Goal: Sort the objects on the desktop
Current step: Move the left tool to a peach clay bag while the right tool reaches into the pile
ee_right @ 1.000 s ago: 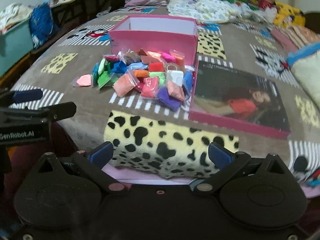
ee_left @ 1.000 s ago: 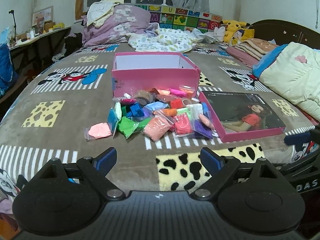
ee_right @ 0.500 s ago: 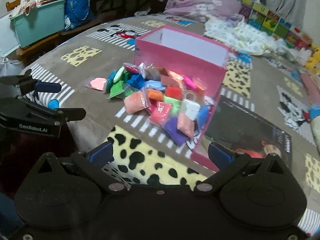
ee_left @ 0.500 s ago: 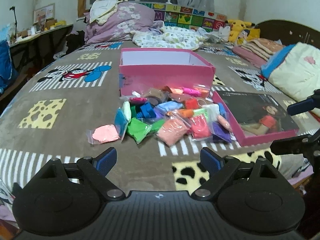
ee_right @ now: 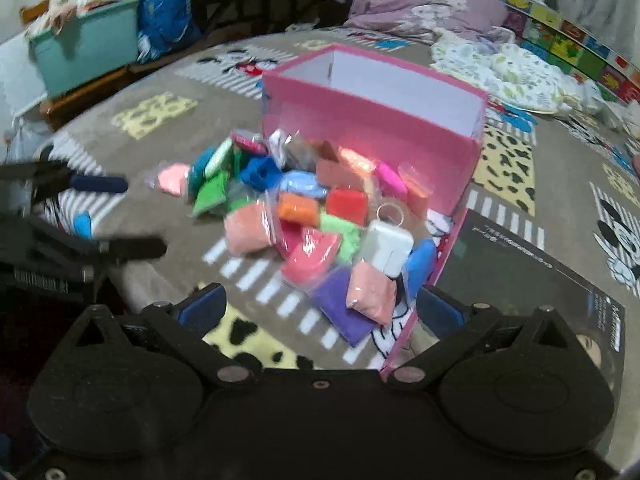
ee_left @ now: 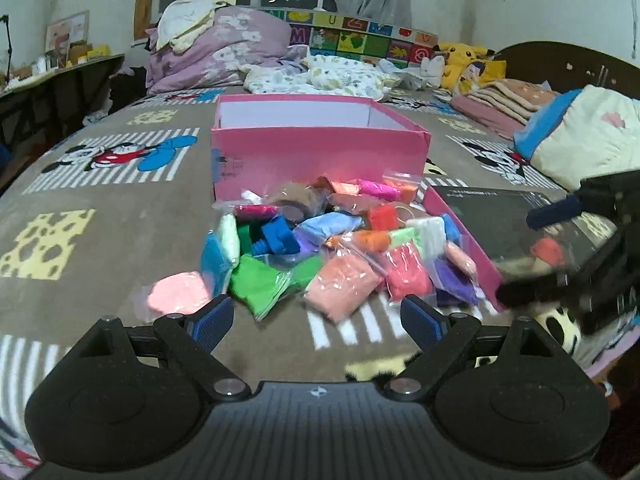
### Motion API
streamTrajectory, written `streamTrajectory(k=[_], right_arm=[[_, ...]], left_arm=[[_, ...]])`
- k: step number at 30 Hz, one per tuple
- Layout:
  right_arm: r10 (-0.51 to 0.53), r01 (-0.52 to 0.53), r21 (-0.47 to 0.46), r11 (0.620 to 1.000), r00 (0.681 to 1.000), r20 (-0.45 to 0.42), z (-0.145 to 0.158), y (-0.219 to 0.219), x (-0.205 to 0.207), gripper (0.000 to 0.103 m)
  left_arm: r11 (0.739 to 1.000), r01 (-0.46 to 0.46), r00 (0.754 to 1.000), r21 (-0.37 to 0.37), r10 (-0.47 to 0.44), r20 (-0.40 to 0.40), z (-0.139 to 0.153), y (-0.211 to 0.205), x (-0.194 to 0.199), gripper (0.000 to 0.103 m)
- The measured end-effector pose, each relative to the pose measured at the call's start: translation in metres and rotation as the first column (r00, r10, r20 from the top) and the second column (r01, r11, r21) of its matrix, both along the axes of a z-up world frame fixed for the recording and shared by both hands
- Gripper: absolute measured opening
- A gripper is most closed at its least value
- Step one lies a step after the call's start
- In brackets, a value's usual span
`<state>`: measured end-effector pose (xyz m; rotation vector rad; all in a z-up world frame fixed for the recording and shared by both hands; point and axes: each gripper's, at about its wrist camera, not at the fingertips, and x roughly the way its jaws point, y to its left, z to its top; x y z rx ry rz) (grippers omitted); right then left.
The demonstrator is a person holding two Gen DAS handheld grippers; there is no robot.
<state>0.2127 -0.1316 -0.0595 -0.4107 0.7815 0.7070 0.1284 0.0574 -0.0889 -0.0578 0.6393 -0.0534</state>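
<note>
Approach step, nothing picked yet. Left tongs [ee_left: 316, 318] and right tongs [ee_right: 318, 308] both spread apart, empty, low over the blanket [ee_left: 120, 208]. Pile of clay bags [ee_left: 332, 240] sits just ahead of both, pink box [ee_left: 320, 148] right behind it, lid [ee_right: 520, 264] touching the pile on the right tongs' right side. Next, likely: pick one edge bag, e.g. peach bag [ee_left: 344, 280] ahead of left tongs, close on it, carry to box. Bags look soft, glossy, overlapping, so slip risk.

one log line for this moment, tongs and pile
left tongs: open, empty | right tongs: open, empty | clay packets: piled before pink box | lid: beside pile
</note>
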Motion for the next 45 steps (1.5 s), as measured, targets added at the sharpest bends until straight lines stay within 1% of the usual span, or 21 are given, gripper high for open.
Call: streamTrajectory(k=[3,8,9,11,12,14,15,16,18,23,26,27,28,31,33,34,35,41,44,45], right_arm=[[0.065,-0.064,-0.034,0.997,0.997,0.030,-0.008,0.000,0.003,0.102],[0.094,-0.091,-0.069,0.994,0.994,0.047,-0.013,0.002,0.003,0.099],[0.099,-0.095,-0.076,0.993,0.994,0.050,-0.014,0.003,0.003,0.096],[0.110,-0.105,-0.089,0.991,0.992,0.056,-0.016,0.003,0.003,0.079],[0.115,-0.109,-0.096,0.989,0.992,0.059,-0.017,0.004,0.003,0.066],[0.126,-0.118,-0.110,0.987,0.990,0.065,-0.019,0.005,0.003,0.065],[0.131,-0.123,-0.116,0.986,0.989,0.068,-0.020,0.005,0.003,0.065],[0.137,-0.127,-0.123,0.984,0.988,0.071,-0.021,0.006,0.003,0.065],[0.147,-0.136,-0.137,0.981,0.986,0.077,-0.023,0.006,0.003,0.065],[0.175,-0.157,-0.171,0.973,0.980,0.090,-0.028,0.009,0.003,0.064],[0.191,-0.170,-0.192,0.967,0.977,0.098,-0.031,0.010,0.003,0.061],[0.197,-0.174,-0.199,0.964,0.975,0.100,-0.032,0.010,0.003,0.058],[0.202,-0.178,-0.206,0.962,0.974,0.103,-0.033,0.011,0.003,0.054],[0.219,-0.190,-0.227,0.955,0.970,0.110,-0.036,0.012,0.003,0.050],[0.230,-0.198,-0.241,0.950,0.967,0.114,-0.038,0.013,0.003,0.050],[0.231,-0.198,-0.247,0.949,0.966,0.114,-0.048,0.019,0.023,0.050],[0.232,-0.198,-0.250,0.948,0.966,0.115,-0.051,0.021,0.027,0.050],[0.232,-0.193,-0.262,0.946,0.965,0.127,-0.048,0.024,0.024,0.050],[0.214,-0.176,-0.258,0.950,0.969,0.126,-0.046,0.023,0.025,0.047],[0.209,-0.171,-0.257,0.951,0.970,0.126,-0.046,0.023,0.026,0.046]], left_arm=[[1.000,0.001,0.999,0.031,-0.002,0.042,-0.005,-0.007,0.008,0.091],[0.997,0.050,0.995,0.065,-0.055,0.083,-0.015,-0.018,0.018,0.091],[0.995,0.062,0.994,0.078,-0.068,0.087,-0.018,-0.020,0.019,0.091],[0.991,0.082,0.991,0.110,-0.093,0.096,-0.024,-0.026,0.021,0.091],[0.988,0.091,0.990,0.127,-0.104,0.100,-0.026,-0.029,0.022,0.091],[0.982,0.109,0.987,0.152,-0.125,0.100,-0.032,-0.034,0.025,0.090],[0.980,0.118,0.986,0.161,-0.135,0.097,-0.035,-0.035,0.028,0.084],[0.978,0.126,0.986,0.164,-0.142,0.091,-0.037,-0.036,0.030,0.076],[0.977,0.136,0.985,0.163,-0.151,0.081,-0.041,-0.036,0.035,0.071],[0.970,0.155,0.981,0.186,-0.173,0.083,-0.048,-0.039,0.040,0.069],[0.963,0.169,0.979,0.211,-0.188,0.076,-0.052,-0.043,0.044,0.061],[0.961,0.174,0.979,0.217,-0.193,0.071,-0.054,-0.044,0.045,0.059],[0.959,0.177,0.978,0.222,-0.196,0.068,-0.056,-0.044,0.046,0.059],[0.958,0.176,0.979,0.224,-0.194,0.061,-0.059,-0.044,0.050,0.059],[0.958,0.176,0.979,0.227,-0.194,0.058,-0.060,-0.043,0.052,0.059],[0.957,0.177,0.979,0.229,-0.195,0.059,-0.060,-0.043,0.052,0.059],[0.957,0.176,0.979,0.230,-0.195,0.061,-0.059,-0.043,0.052,0.059],[0.951,0.190,0.976,0.244,-0.211,0.060,-0.059,-0.039,0.053,0.059],[0.950,0.195,0.975,0.242,-0.215,0.060,-0.061,-0.038,0.052,0.059],[0.951,0.194,0.975,0.240,-0.214,0.060,-0.062,-0.038,0.052,0.052]])
